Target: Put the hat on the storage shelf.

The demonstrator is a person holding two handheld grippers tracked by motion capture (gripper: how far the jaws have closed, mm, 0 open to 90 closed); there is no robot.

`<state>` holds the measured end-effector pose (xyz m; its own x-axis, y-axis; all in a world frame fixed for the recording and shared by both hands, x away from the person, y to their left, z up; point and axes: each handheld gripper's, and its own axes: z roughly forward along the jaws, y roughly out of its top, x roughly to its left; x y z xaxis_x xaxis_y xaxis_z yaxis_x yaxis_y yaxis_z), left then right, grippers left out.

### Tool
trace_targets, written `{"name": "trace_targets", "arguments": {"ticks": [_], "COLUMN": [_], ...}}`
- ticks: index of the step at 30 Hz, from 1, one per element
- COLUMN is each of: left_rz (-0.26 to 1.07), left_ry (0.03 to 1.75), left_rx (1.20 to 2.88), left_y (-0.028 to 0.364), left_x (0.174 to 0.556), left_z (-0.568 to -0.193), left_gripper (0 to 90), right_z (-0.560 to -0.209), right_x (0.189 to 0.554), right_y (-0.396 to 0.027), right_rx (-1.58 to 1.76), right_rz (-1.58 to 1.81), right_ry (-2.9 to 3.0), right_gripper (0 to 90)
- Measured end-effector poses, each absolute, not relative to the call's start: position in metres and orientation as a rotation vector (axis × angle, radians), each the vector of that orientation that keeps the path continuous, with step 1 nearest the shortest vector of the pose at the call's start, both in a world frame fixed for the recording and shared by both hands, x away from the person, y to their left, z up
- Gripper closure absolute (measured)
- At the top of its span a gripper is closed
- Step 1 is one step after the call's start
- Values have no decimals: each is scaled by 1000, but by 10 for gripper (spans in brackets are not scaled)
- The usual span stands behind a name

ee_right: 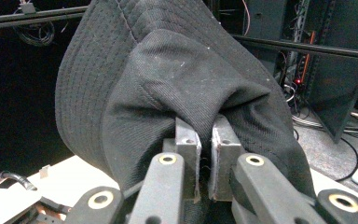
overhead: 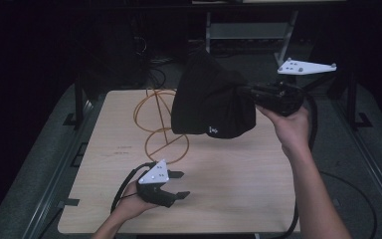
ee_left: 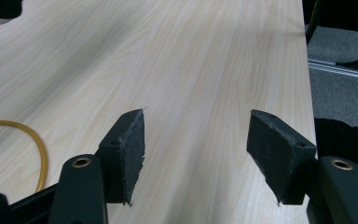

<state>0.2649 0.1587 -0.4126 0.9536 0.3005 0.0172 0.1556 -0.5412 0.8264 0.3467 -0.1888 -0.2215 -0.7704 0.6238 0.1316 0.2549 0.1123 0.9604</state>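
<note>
Above the worktop's (overhead: 229,169) far right corner, right gripper (overhead: 258,97) jaws clamp a fold of the black hat (overhead: 211,102), hanging clear; left gripper (overhead: 176,184) waits near the front edge, jaws wide, empty.

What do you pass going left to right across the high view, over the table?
Left gripper, open near the table's front edge → orange wire stand → black hat, hanging lifted → right gripper, shut on the hat.
</note>
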Motion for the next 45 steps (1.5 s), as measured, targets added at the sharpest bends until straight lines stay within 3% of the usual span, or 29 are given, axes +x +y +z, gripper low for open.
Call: {"name": "trace_targets", "arguments": {"ticks": [45], "left_rz": [192], "left_ry": [329], "left_rx": [2149], "left_y": [163], "left_x": [270], "left_z": [-418], "left_gripper": [357], "right_z": [-186], "right_x": [397], "right_y": [-98], "right_rx": [754], "right_rz": [1712], "right_ry": [2221], "right_gripper": [840]}}
